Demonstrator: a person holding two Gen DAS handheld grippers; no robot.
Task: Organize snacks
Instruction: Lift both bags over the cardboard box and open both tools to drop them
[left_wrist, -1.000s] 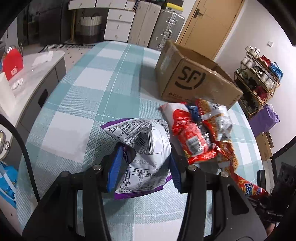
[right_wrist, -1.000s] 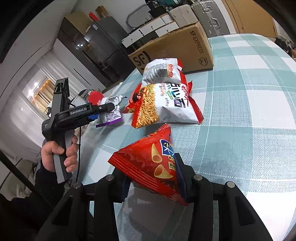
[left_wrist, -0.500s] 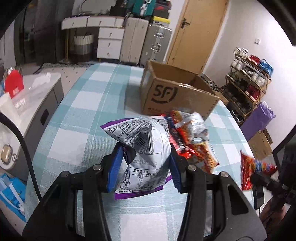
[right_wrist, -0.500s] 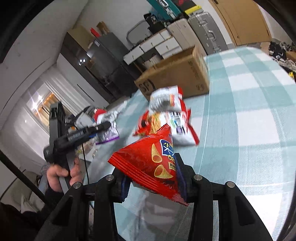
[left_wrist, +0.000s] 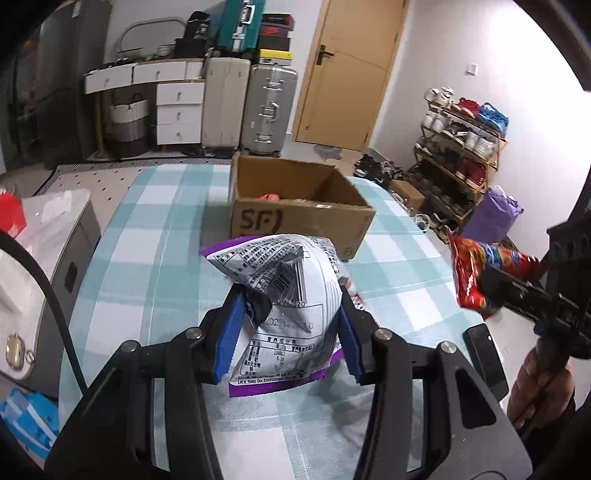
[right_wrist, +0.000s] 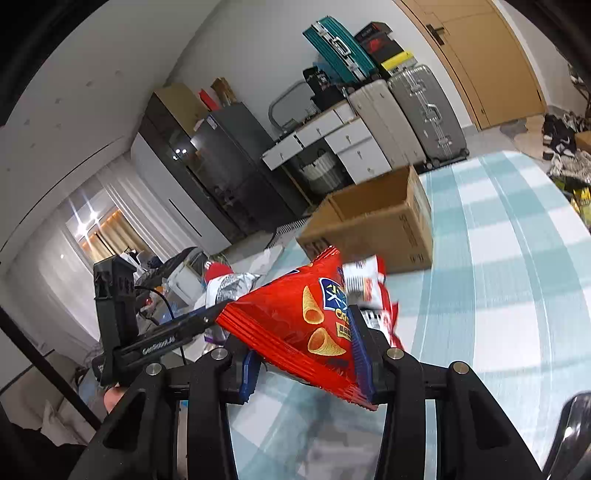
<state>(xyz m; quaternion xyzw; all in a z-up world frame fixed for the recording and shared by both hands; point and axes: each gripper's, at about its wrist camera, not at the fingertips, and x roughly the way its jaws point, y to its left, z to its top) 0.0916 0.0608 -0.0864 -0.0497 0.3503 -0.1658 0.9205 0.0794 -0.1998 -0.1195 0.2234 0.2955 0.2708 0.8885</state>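
2 suitcases (left_wrist: 251, 103) stand beyond the checked table (left_wrist: 155, 236) and cardboard box (left_wrist: 295, 218).

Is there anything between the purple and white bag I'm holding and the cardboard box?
Nothing visible. The left gripper holds the purple and white bag above the checkered table, and the open cardboard box sits straight ahead with its top unobstructed.
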